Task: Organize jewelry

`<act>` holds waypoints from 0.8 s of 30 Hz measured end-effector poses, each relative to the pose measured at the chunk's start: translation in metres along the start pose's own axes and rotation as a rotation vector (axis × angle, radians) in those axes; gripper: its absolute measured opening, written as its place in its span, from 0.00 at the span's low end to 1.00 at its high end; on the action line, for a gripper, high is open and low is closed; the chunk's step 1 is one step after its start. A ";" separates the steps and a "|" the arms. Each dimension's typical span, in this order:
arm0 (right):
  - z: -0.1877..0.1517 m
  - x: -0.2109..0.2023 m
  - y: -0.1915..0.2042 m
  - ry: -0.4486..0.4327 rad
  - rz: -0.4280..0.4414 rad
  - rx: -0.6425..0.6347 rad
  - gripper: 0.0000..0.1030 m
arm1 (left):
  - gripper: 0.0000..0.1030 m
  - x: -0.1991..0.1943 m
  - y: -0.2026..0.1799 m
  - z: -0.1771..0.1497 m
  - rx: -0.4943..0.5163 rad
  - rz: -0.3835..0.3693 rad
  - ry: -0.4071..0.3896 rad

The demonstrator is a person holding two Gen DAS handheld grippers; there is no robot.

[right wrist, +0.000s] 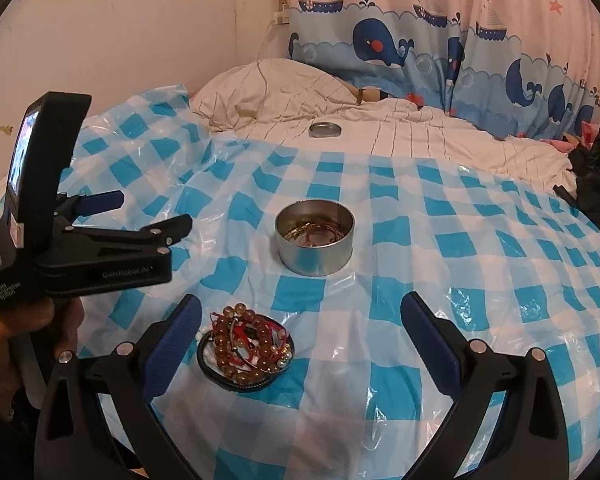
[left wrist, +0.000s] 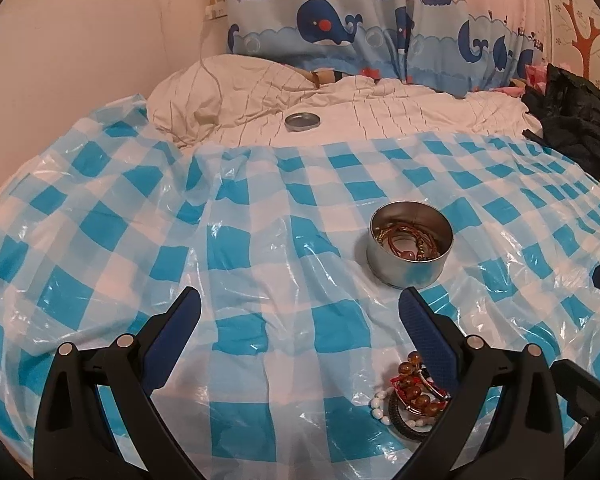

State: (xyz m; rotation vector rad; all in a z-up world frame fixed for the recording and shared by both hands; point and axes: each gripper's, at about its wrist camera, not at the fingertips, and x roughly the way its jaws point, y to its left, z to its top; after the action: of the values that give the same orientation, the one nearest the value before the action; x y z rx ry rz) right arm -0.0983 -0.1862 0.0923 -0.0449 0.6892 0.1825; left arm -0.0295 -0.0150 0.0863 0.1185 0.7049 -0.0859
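Observation:
A round metal tin [left wrist: 410,248] [right wrist: 315,240] stands on the blue-and-white checked plastic sheet [left wrist: 260,240] [right wrist: 460,260] and holds several bracelets. A pile of jewelry [left wrist: 414,396] [right wrist: 246,350], with brown beads, white beads, red cord and a black band, lies on the sheet in front of the tin. My left gripper [left wrist: 300,312] is open and empty, its right finger beside the pile; it also shows at the left of the right wrist view [right wrist: 148,212]. My right gripper [right wrist: 300,312] is open and empty, its left finger close beside the pile.
The tin's lid [left wrist: 302,122] [right wrist: 325,130] lies on the white striped bedding [left wrist: 380,120] behind the sheet. A whale-print curtain [left wrist: 340,32] hangs at the back. Dark clothing [left wrist: 572,120] lies at the far right. A wall [left wrist: 80,40] is on the left.

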 end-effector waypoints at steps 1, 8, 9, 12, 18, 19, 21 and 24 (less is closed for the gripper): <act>0.000 0.000 -0.002 0.003 -0.001 0.002 0.93 | 0.92 0.001 0.001 0.000 -0.007 -0.006 0.007; -0.001 -0.002 -0.013 0.003 0.004 0.037 0.93 | 0.92 0.014 0.003 -0.004 -0.011 0.008 0.049; -0.001 -0.001 -0.016 0.013 0.010 0.057 0.93 | 0.92 0.014 0.005 -0.004 -0.017 0.009 0.051; 0.001 -0.003 -0.017 0.039 0.047 0.112 0.93 | 0.92 0.012 0.012 -0.004 -0.033 0.004 0.052; 0.002 -0.015 0.006 -0.004 0.042 0.053 0.93 | 0.92 0.004 0.028 0.001 -0.098 -0.030 0.039; -0.001 -0.011 0.010 -0.001 0.025 0.032 0.93 | 0.92 0.003 0.029 0.001 -0.103 -0.031 0.037; -0.006 0.000 0.012 0.035 0.026 0.032 0.93 | 0.92 0.003 0.030 0.001 -0.107 -0.030 0.037; -0.010 0.008 0.011 0.061 0.067 0.059 0.93 | 0.92 0.005 0.032 0.002 -0.111 -0.025 0.045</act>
State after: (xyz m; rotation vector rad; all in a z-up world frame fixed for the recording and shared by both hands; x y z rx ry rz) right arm -0.1009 -0.1747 0.0793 0.0295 0.7571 0.2251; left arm -0.0211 0.0165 0.0870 0.0052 0.7546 -0.0677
